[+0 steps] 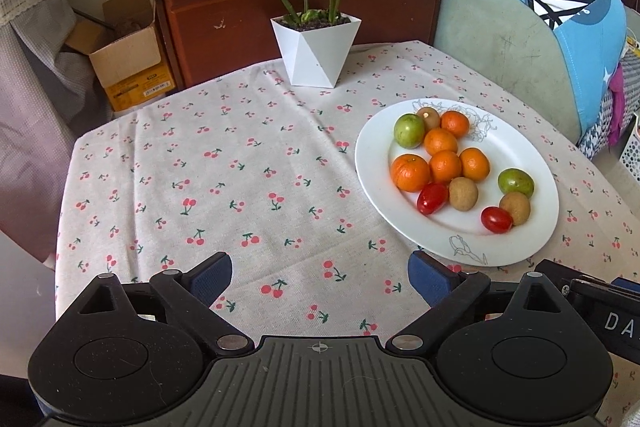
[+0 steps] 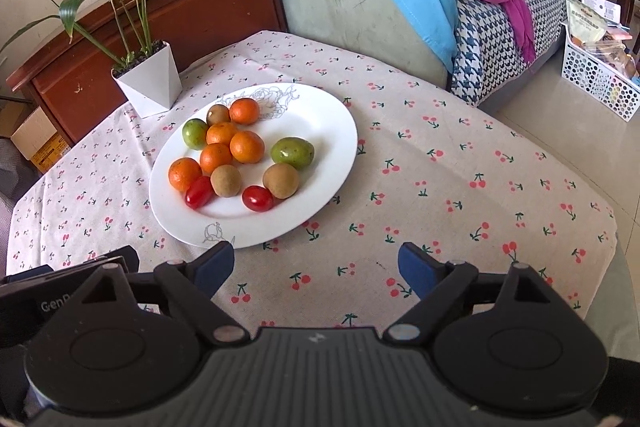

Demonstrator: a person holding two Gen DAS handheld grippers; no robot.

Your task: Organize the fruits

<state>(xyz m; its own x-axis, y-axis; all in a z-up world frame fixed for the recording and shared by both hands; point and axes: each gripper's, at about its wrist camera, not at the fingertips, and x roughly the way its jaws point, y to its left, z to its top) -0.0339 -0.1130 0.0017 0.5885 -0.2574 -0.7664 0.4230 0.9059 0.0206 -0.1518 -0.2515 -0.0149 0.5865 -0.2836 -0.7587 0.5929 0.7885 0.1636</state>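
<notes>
On the cherry-print tablecloth (image 2: 440, 155) covering the table, everything for the task sits in one spot: a big white plate (image 2: 320, 131) holding all the fruit, none loose on the cloth in either view. Behind it, near the back edge, stands a potted plant (image 1: 316, 47) in a white faceted pot, well apart from the plate. Fruit on the plate, mixed not sorted: five oranges (image 2: 247, 146) clustered left of centre, three brown kiwi-like fruits (image 2: 281, 180), two green round fruits (image 2: 292, 152), two small red tomatoes (image 2: 257, 198) at the near side. Kinds are interleaved, e.g. a tomato touches an orange and a brown fruit. Left gripper (image 1: 320, 277) hovers low over bare cloth, jaws wide apart, nothing between them, plate to its right. Right gripper (image 2: 316, 263) likewise spread wide and empty, its left finger just at the plate's near rim. Step in hand: hard to fix. Fits fruit gathered onto the plate with both grippers backed off, or fruit waiting to be grouped by kind or moved elsewhere; no second container visible to settle it. Any further pick would need a gentle close on round fruit that rolls, tomatoes soft, neighbours touching so fingers have little room.
</notes>
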